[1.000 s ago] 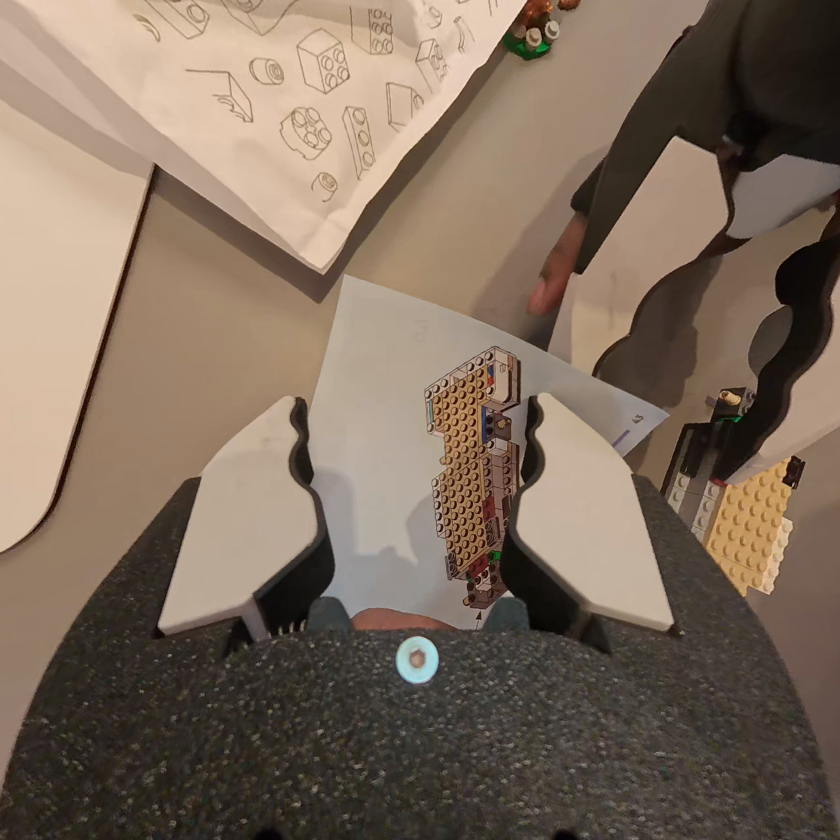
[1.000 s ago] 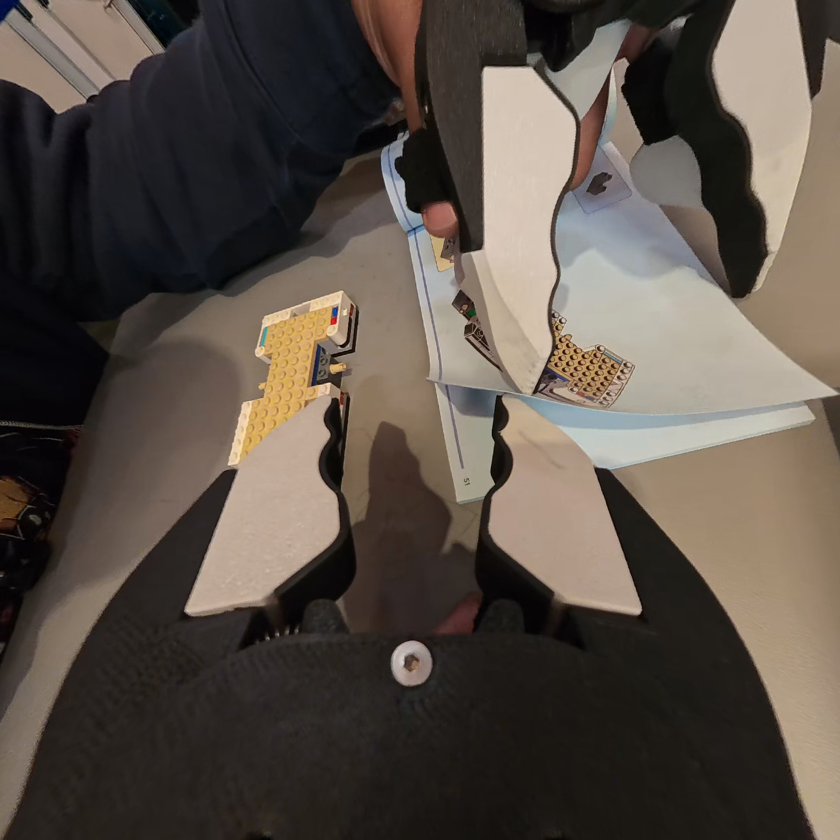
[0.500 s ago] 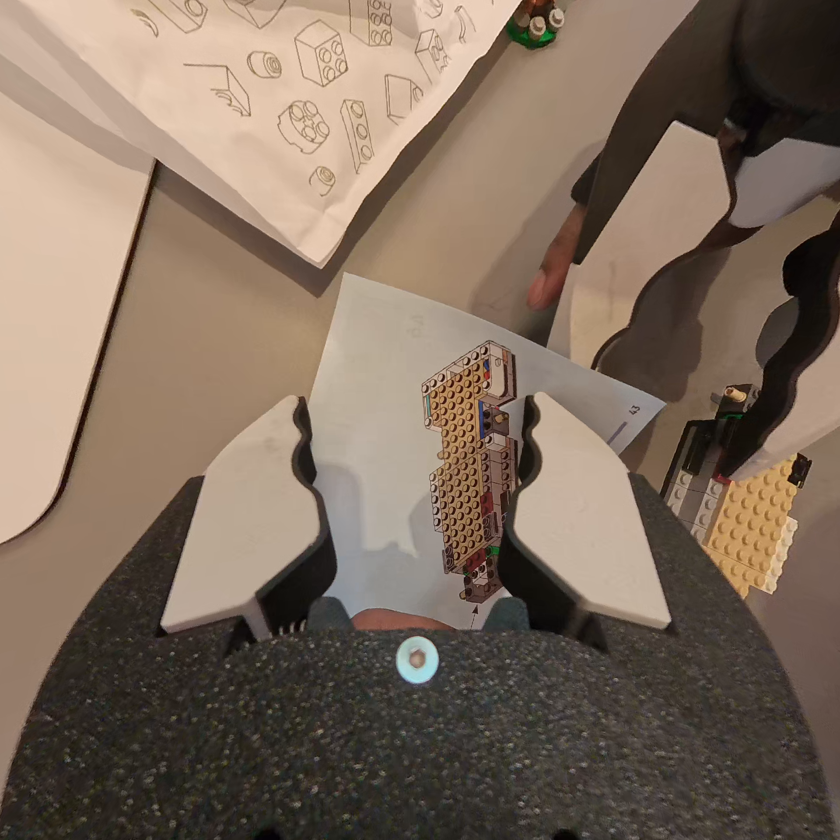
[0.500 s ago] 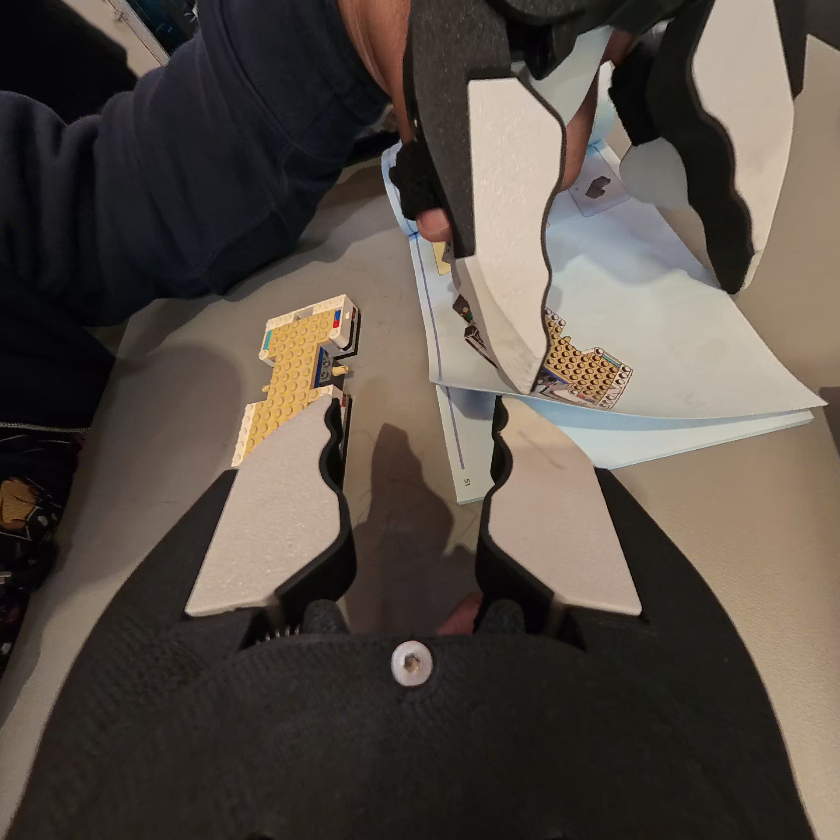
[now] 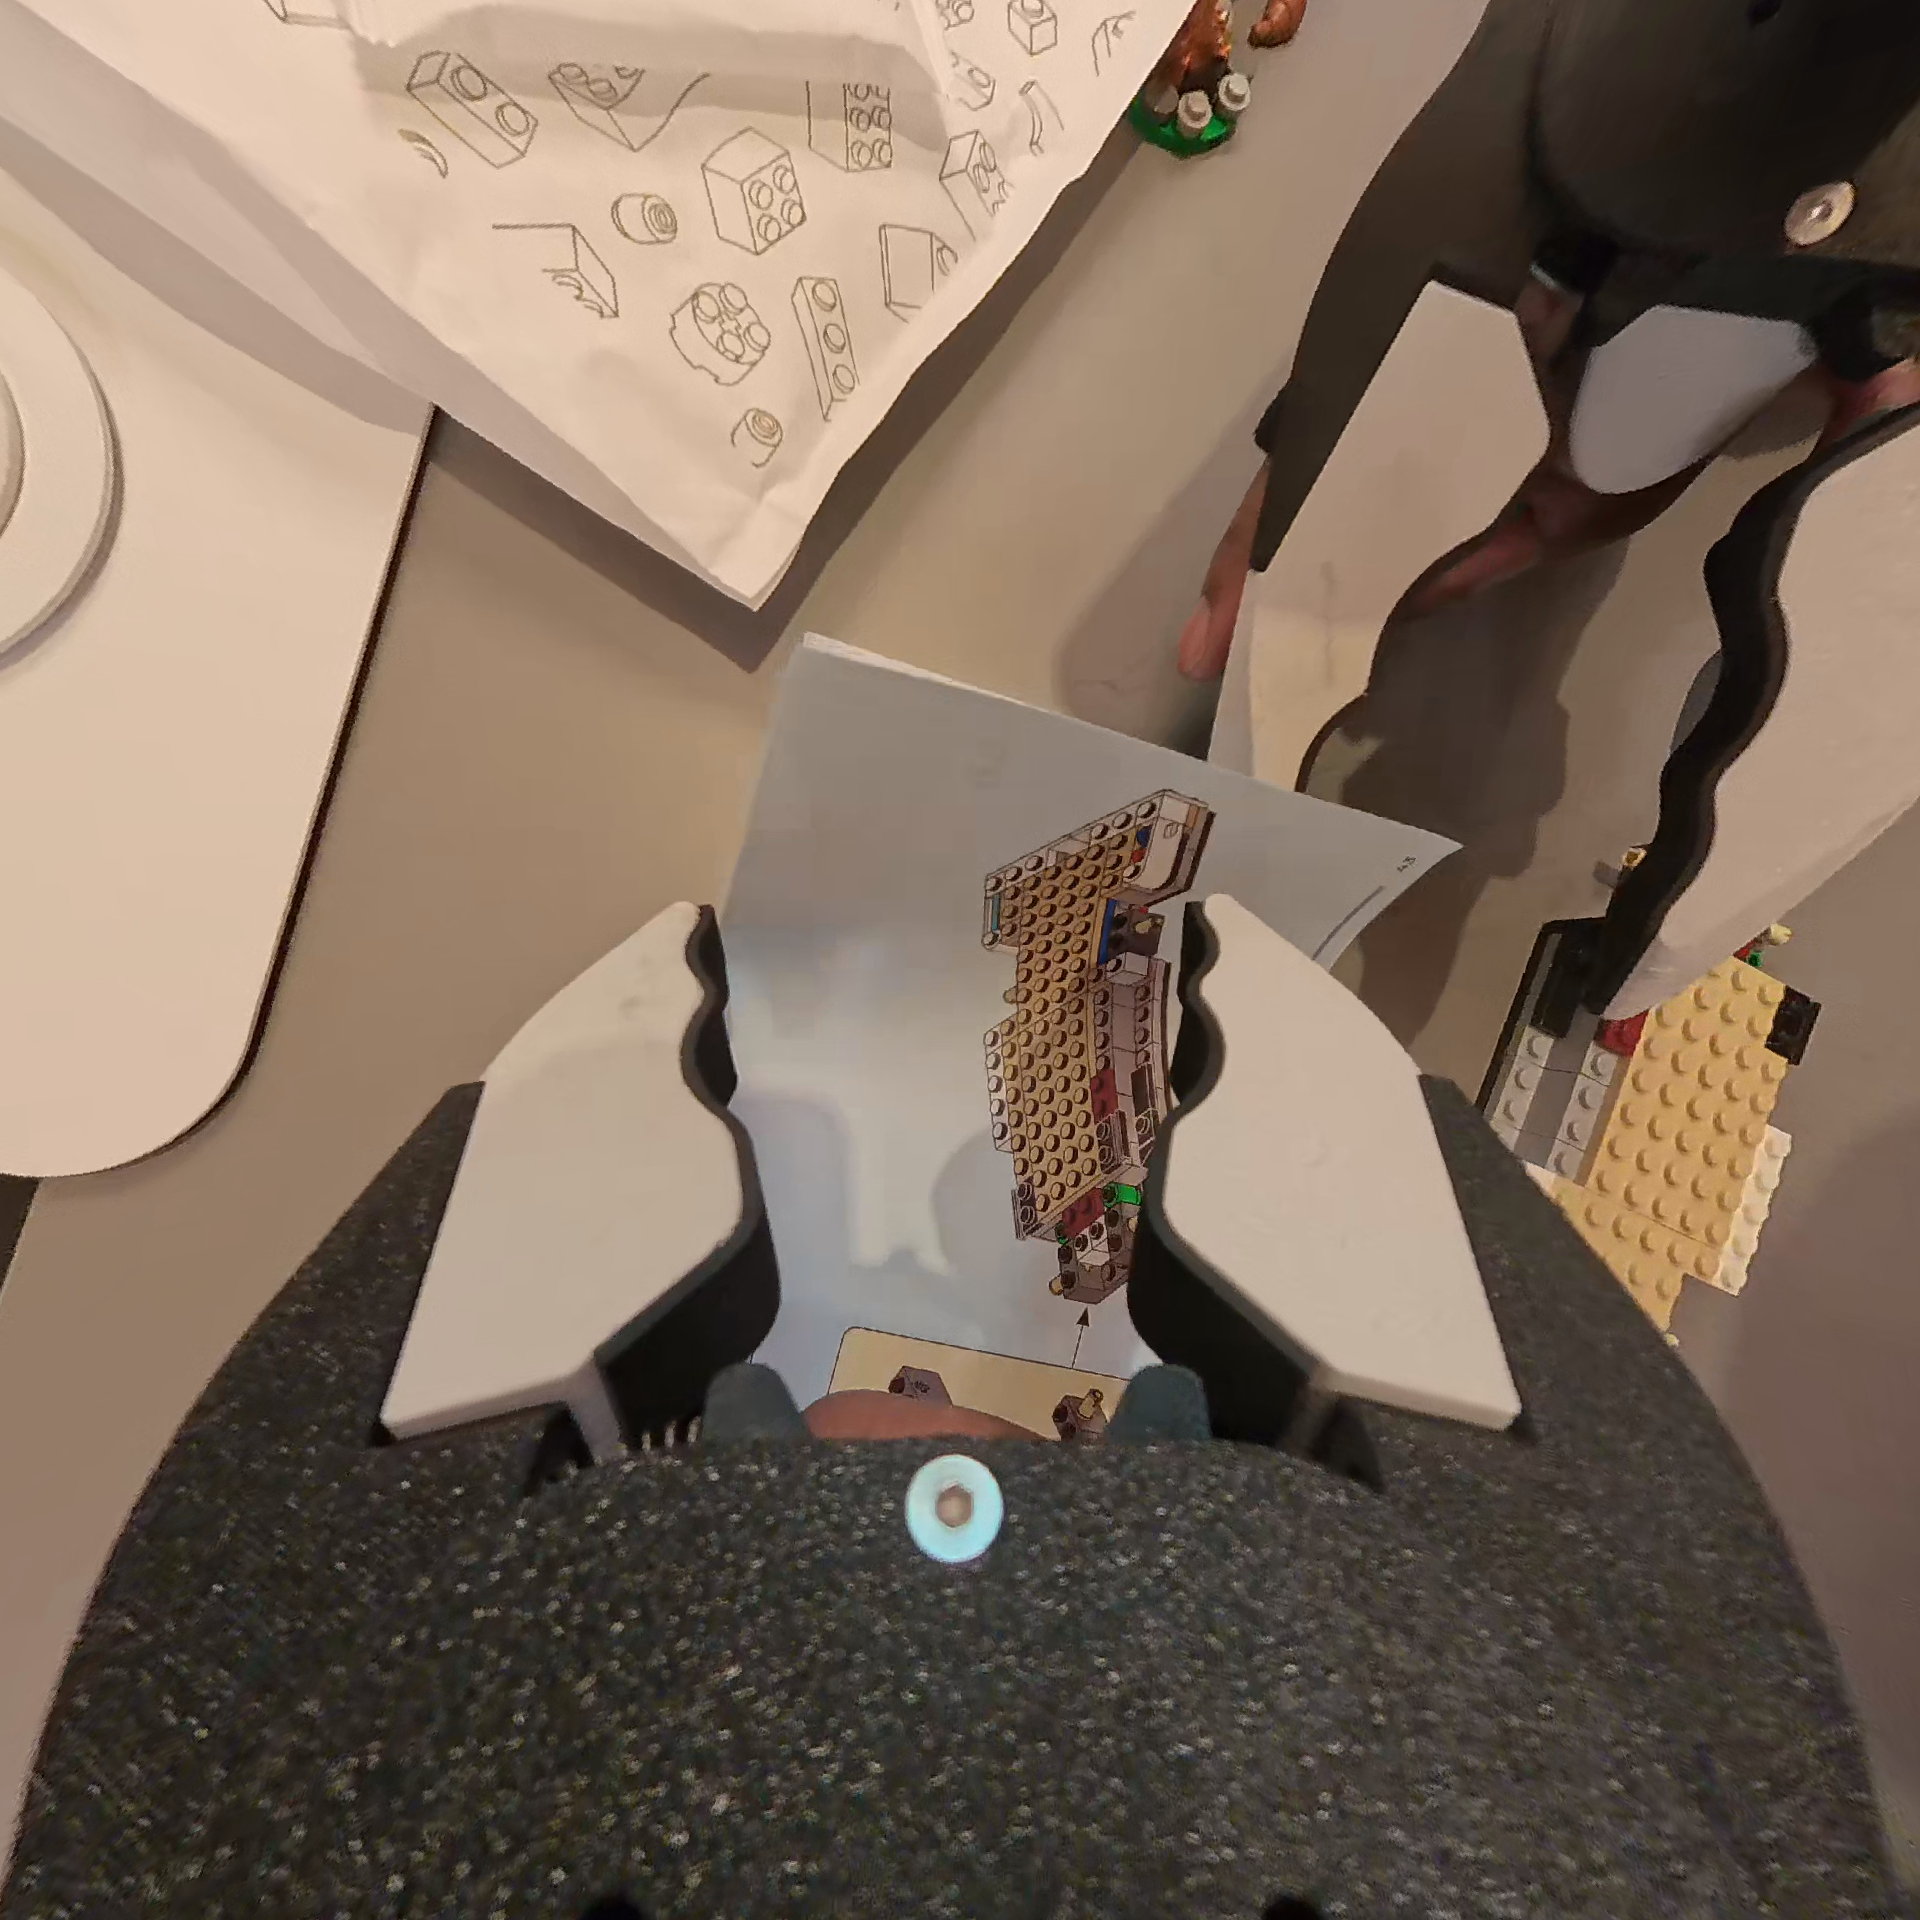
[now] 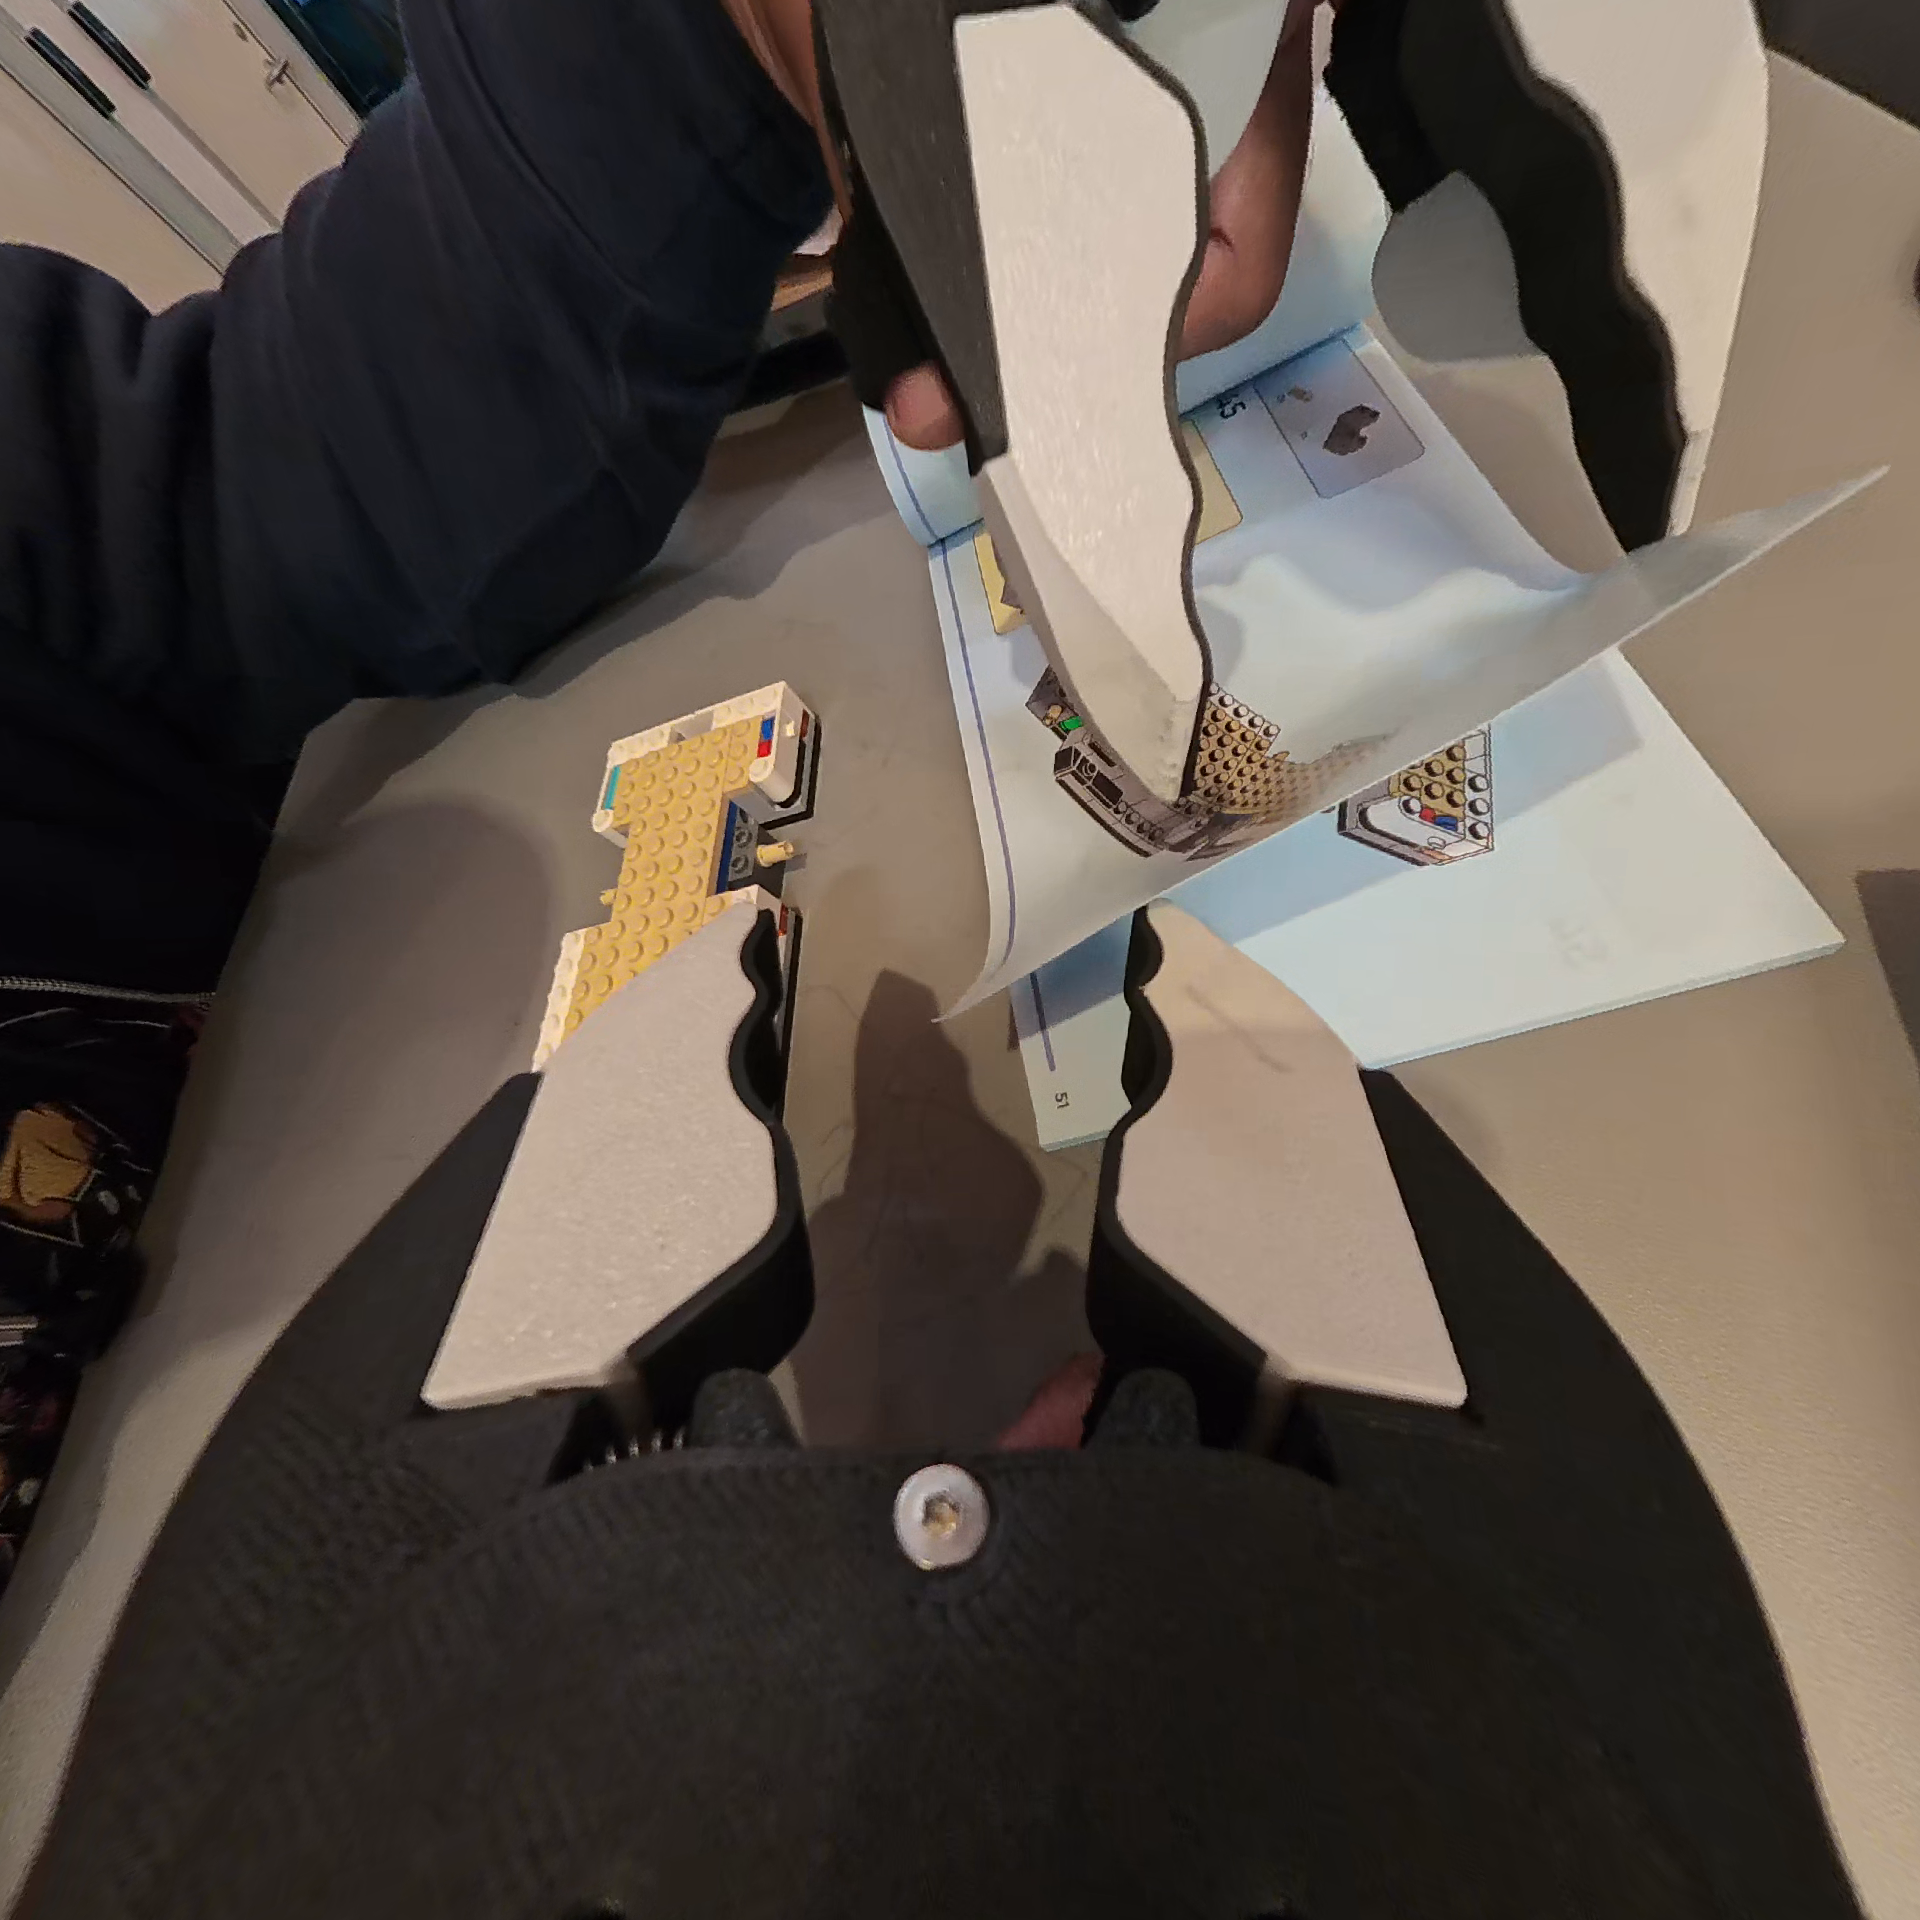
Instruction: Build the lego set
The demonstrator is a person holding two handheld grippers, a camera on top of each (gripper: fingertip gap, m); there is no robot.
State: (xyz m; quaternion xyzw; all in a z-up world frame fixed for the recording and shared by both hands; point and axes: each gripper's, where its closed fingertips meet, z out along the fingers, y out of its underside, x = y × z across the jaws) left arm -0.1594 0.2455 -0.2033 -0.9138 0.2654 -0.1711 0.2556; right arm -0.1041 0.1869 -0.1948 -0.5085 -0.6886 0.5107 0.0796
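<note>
Grey table (image 6: 894, 582), mostly bare in the middle. Booklet (image 6: 1621, 935) lies open, one page (image 5: 883, 935) lifted between the left gripper's (image 5: 951, 920) wide fingers, one fingertip touching it. Right gripper (image 6: 956, 925) open, holding nothing. Tan brick plate (image 6: 675, 821) beside its left finger.

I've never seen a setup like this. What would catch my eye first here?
Probably the curling pale-blue page of the open instruction booklet, lifted between the wide-open fingers of the left gripper. Left of the booklet on the grey table lies a flat tan-and-white toy brick build, with the open, empty right gripper hovering beside it.
</note>
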